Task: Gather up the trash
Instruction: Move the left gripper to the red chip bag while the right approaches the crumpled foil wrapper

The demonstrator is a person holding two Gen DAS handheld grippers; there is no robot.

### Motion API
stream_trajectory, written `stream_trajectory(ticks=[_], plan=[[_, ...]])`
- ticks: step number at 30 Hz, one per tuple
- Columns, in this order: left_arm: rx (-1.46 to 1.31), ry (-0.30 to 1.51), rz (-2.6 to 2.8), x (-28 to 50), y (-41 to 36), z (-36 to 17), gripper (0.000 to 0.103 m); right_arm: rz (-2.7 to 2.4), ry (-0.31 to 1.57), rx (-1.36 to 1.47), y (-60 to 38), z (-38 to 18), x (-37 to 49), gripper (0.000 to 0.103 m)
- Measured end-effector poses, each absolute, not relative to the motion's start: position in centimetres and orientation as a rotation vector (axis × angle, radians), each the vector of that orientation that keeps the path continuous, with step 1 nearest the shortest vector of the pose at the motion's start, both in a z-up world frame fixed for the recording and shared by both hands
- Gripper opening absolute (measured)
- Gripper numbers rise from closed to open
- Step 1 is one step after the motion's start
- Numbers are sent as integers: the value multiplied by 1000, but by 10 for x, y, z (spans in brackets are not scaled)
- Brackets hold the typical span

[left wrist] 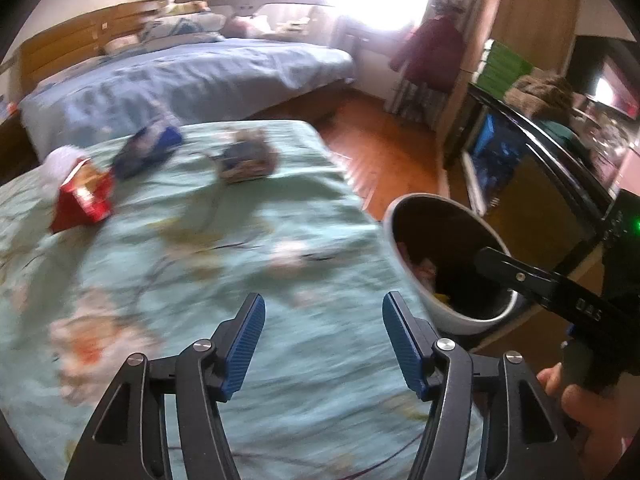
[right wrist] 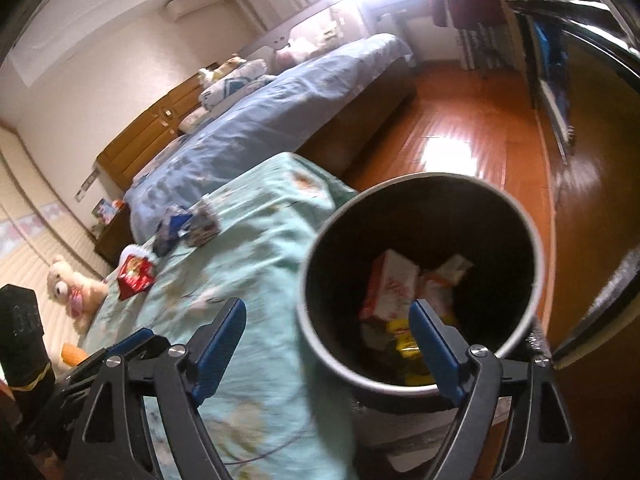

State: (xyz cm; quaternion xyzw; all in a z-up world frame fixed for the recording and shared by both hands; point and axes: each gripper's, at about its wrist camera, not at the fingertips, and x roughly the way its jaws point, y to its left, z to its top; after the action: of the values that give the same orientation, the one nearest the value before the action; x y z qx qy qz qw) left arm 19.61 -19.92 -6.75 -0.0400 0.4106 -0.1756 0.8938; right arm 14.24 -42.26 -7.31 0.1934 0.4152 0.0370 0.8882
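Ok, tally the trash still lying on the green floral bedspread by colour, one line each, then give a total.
Red snack packet: 1
Dark blue wrapper: 1
Blue and brown crumpled packet: 1
Total: 3 pieces left on the bedspread. Both views are blurred, so smaller scraps could be missed. The bin already holds other packets, not counted here.

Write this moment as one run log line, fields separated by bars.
left gripper open, empty | right gripper open, empty | bin holds wrappers | red packet on bed
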Motion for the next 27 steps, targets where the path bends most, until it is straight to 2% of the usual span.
stream_trajectory(ticks=[12,18,27], plan=[[-189,879,-199,188,-114,-75,66,232,891,310,-339,-77,160,86],[-196,861,-138,194,-91,-73,67,279,900,279,-309,-79,176,86],[-212,875,-79,222,-66,-80,74,328,925,234,-279,-89,211,86]])
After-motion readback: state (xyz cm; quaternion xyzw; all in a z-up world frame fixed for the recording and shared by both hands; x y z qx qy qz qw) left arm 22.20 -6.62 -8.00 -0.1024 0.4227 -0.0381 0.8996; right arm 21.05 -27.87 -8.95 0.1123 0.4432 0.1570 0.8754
